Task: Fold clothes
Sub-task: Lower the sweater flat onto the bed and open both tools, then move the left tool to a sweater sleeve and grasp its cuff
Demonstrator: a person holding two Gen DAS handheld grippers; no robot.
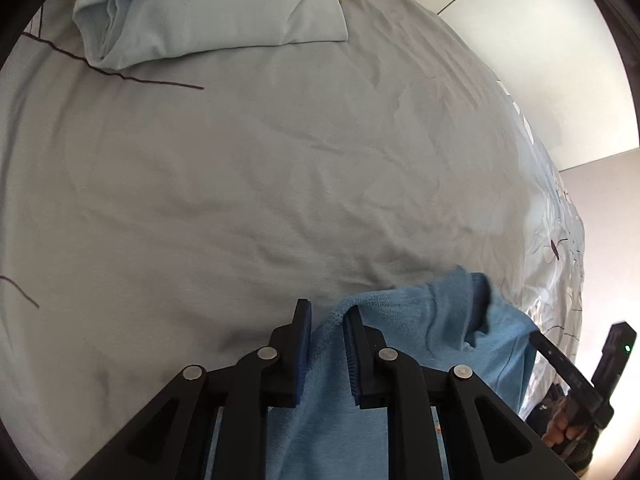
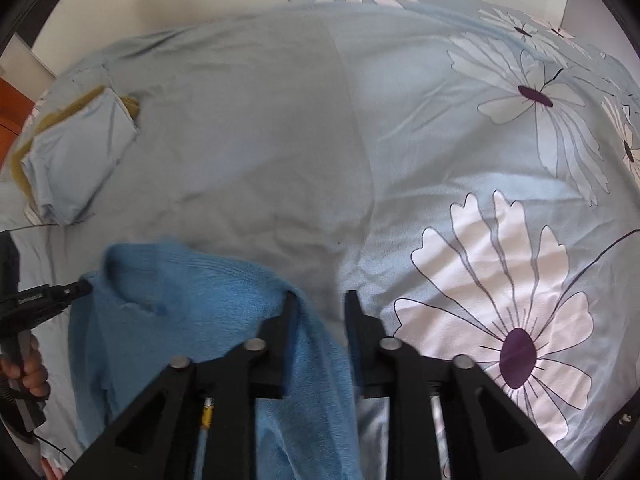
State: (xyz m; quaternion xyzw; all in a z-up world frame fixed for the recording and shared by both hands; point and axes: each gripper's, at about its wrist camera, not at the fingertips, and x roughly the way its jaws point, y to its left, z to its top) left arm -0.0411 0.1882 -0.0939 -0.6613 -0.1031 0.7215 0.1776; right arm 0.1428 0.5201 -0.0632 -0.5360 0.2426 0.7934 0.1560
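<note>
Blue garment: a soft, fleecy, mid-blue knit (image 1: 400, 320), bunched and creased, with a ribbed collar edge; it lies at the near edge of the bed and runs between both tools.
Left gripper: black plastic linkage arms with round metal pins and dark blue ridged pads (image 1: 327, 350). Its jaws stand slightly apart with a fold of the blue garment passing between them; the right pad lies against the cloth, but whether it is pinched I cannot tell.
Right gripper: same black build (image 2: 320, 316). Its jaws are parted; the garment drapes over and inside the left finger, and the right finger stands clear of it.
Folded clothes: a pale blue, smooth-woven piece (image 1: 208, 8) folded into a flat, rounded-edged pad, far left on the bed; in the right wrist view an olive-yellow layer (image 2: 24, 168) shows under it.
Bed cover: pale grey-blue cotton (image 2: 260, 140), lightly wrinkled, printed on the right with large white, dark-outlined flowers with purple centres (image 2: 516, 348).
Hand: fingers wrapped round the left tool's dark handle (image 2: 34, 376).
</note>
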